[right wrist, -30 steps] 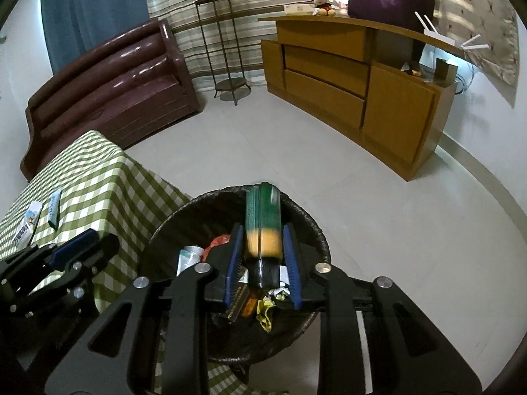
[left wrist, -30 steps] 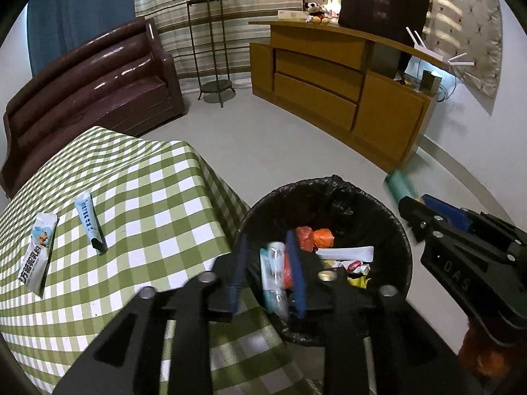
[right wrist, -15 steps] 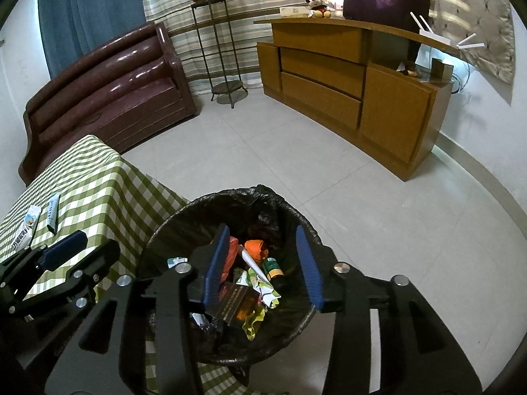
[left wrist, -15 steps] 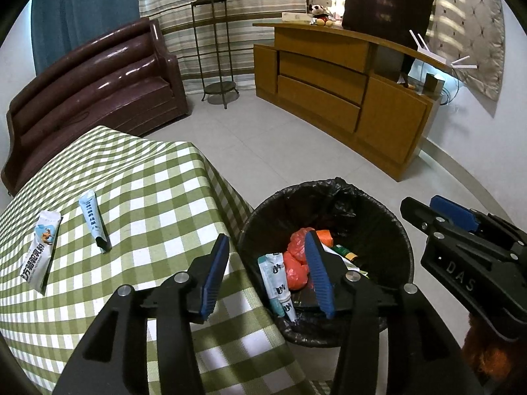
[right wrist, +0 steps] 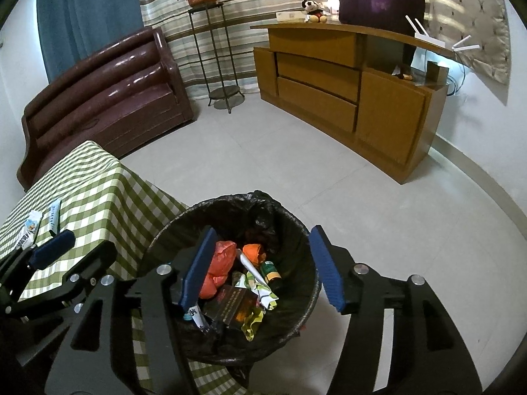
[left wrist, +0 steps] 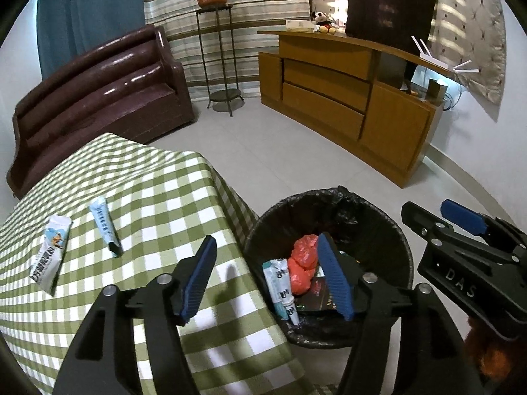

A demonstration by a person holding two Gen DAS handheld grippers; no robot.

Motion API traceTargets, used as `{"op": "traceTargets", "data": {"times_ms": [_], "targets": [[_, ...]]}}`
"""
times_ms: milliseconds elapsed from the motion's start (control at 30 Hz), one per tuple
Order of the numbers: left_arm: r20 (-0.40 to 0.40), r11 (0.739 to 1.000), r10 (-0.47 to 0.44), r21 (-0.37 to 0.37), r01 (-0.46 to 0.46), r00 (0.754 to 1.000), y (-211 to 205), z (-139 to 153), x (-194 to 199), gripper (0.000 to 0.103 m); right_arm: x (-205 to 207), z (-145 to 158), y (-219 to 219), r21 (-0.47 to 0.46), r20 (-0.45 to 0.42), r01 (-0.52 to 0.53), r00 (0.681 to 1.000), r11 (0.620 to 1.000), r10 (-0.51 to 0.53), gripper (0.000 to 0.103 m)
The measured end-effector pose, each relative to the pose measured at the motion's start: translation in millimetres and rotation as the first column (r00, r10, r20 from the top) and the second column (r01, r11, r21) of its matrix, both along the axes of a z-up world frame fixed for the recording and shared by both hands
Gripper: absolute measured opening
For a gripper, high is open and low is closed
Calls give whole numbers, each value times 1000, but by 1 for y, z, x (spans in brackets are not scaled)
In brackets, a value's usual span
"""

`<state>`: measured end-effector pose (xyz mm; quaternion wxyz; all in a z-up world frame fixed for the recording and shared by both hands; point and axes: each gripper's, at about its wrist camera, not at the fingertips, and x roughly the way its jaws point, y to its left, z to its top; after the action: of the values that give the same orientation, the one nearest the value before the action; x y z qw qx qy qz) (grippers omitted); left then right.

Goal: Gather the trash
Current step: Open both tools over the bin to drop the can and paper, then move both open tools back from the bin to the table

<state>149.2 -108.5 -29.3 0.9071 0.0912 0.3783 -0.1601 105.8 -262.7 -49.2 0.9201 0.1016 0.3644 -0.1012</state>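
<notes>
A black bag-lined bin (left wrist: 378, 217) (right wrist: 230, 200) stands on the floor beside the green checked table (left wrist: 158, 197). My left gripper (left wrist: 266, 240) hangs over the bin's near rim, its jaws opening with nothing between them. Below it in the bin lie a pale blue tube (left wrist: 280, 283) and a red-orange bag (left wrist: 304, 256). My right gripper (right wrist: 263, 230) hovers over the bin too, jaws opening and empty; a green and yellow bottle (right wrist: 270, 271) lies among the wrappers below. On the table a white sachet (left wrist: 51, 250) and a light-blue tube (left wrist: 105, 227) lie side by side.
A dark brown sofa (left wrist: 98, 89) stands behind the table. A wooden sideboard (left wrist: 346, 98) runs along the right wall, and a metal plant stand (left wrist: 217, 62) is at the back. Pale floor tiles (right wrist: 329, 177) stretch beyond the bin.
Both grippers have opened. The left let go of the pale blue tube and the right let go of the green and yellow bottle; both items now lie in the bin.
</notes>
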Motion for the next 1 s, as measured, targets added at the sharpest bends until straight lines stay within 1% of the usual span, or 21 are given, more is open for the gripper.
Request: {"op": "traceTargets", "data": {"times_ms": [33, 100, 167, 233, 400, 700, 1000], "targets": [[2, 1000, 2, 0, -2, 1000, 1, 1, 0, 64, 0, 0, 1, 1, 2, 0, 1000, 1000, 0, 64], [4, 1000, 6, -1, -6, 1000, 5, 1, -3, 64, 0, 1, 3, -1, 4, -2, 1000, 1000, 2, 65], [8, 1000, 12, -2, -12, 1000, 9, 3, -5, 64, -1, 2, 5, -2, 5, -5, 1000, 1000, 5, 66], [13, 1000, 23, 3, -23, 1000, 12, 3, -7, 67, -2, 3, 7, -2, 4, -8, 1000, 1000, 8, 66], [22, 999, 46, 12, -46, 999, 24, 6, -11, 68, -5, 6, 17, -5, 6, -25, 1000, 1000, 25, 66], [34, 993, 120, 3, -120, 992, 68, 14, -19, 69, -7, 9, 48, -11, 4, -86, 996, 996, 86, 66], [39, 975, 222, -1, -222, 974, 126, 19, -20, 69, -1, 9, 86, -11, -5, -160, 987, 987, 160, 66]]}}
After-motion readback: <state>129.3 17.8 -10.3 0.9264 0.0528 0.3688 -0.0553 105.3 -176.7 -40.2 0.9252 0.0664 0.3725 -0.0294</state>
